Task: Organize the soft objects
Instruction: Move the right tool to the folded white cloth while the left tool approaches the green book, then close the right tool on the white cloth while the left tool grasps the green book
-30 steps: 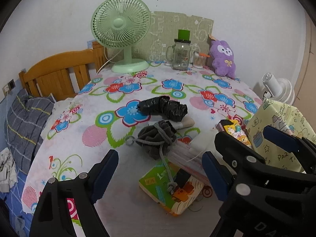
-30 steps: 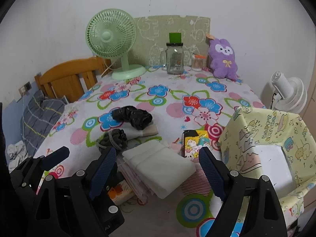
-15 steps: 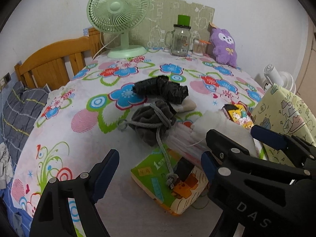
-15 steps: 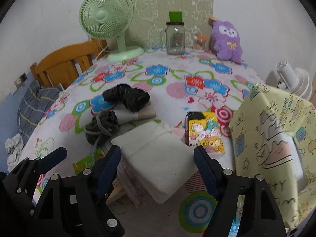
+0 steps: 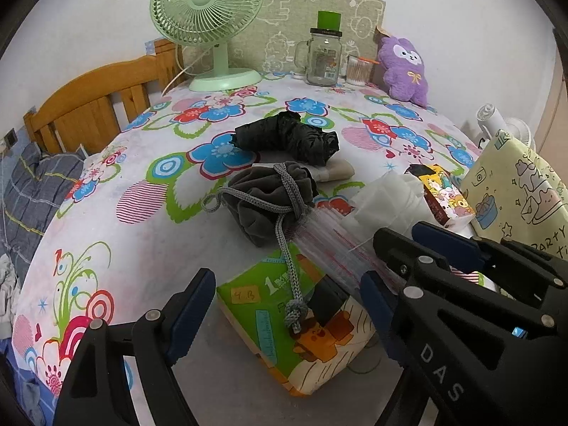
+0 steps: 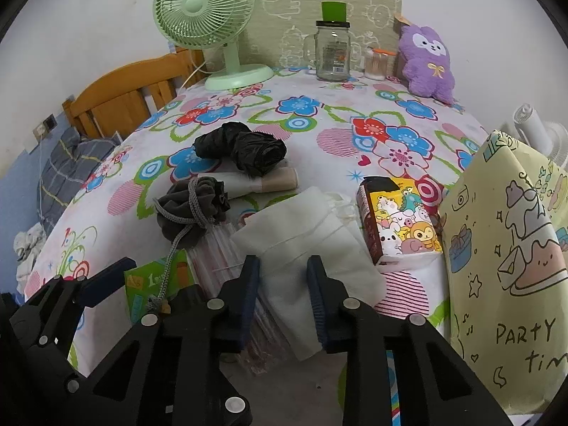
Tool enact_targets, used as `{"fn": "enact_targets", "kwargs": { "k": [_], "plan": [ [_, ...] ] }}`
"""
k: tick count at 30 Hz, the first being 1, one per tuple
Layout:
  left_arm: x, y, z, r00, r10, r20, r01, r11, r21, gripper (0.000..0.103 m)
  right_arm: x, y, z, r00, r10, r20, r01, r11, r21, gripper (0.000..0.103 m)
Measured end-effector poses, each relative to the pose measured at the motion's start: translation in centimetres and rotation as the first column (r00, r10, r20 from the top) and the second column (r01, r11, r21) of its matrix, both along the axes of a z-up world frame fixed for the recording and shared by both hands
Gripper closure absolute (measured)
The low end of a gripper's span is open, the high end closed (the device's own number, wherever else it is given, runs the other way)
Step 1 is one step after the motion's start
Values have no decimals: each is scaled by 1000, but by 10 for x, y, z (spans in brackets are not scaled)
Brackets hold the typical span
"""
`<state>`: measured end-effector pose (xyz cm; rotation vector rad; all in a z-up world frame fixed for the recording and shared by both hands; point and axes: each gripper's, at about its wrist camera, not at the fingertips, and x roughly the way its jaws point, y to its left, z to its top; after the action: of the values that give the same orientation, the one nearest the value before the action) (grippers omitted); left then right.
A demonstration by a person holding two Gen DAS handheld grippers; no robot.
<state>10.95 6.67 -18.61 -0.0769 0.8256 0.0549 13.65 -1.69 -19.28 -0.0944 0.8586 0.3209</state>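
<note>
Floral-clothed surface (image 6: pixel 355 106): right tongs (image 6: pixel 284 294), narrowed, straddle the white cloth pouch (image 6: pixel 301 238) at 6 o'clock; left tongs (image 5: pixel 287 309) gape wide, empty. Pinching too deep risks snagging the plastic bags (image 6: pixel 220 248) underneath.

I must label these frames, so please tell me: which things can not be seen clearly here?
- Right wrist view: whether the right gripper already pinches the white cloth; its fingers hide the contact.
- Left wrist view: the green book's right side, behind the right gripper.
- Both views: the jar's label, too small.
- Yellow bag's interior, not visible.
</note>
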Motion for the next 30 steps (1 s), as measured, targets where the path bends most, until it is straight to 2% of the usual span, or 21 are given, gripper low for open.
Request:
{"fn": "enact_targets", "kwargs": {
  "k": [5,7,9,14,18,21,24,26,28,30],
  "plan": [
    [-2,3,-2,1000,13,-5,-13,1000,-22,18,-1,-1,3,1000,-3,21,3,1000,-9,69],
    [-3,2,-2,1000,14,-9,-14,1000,-19,18,-1,-4,6,1000,-16,25,16,1000,-3,62],
    [-5,1,-3,1000,18,-12,-18,1000,-11,18,-1,-6,8,999,-27,31,27,1000,-4,38],
    [-9,-3,-3,999,35,-8,-35,999,0,18,-3,-14,11,997,-63,54,64,998,-14,31],
    [-10,-5,-6,999,51,-3,-51,999,-9,18,2,-20,3,995,-95,23,96,995,-31,30],
    [-9,-6,-6,999,40,-3,-40,999,-21,24,6,-24,-4,994,-107,-5,107,994,-26,26],
    [-7,-6,-5,999,36,-2,-36,999,-26,29,8,-26,-5,994,-107,-8,107,994,-15,27],
    [-6,-5,-4,999,40,0,-40,999,-32,35,10,-26,-7,995,-98,-23,98,995,-11,33],
    [-5,-5,-4,999,38,2,-38,999,-36,36,10,-26,-9,996,-88,-26,88,996,-10,39],
    [-5,-7,-4,999,36,5,-36,999,-33,40,10,-25,-9,996,-82,-25,82,997,0,48]
  ]
}}
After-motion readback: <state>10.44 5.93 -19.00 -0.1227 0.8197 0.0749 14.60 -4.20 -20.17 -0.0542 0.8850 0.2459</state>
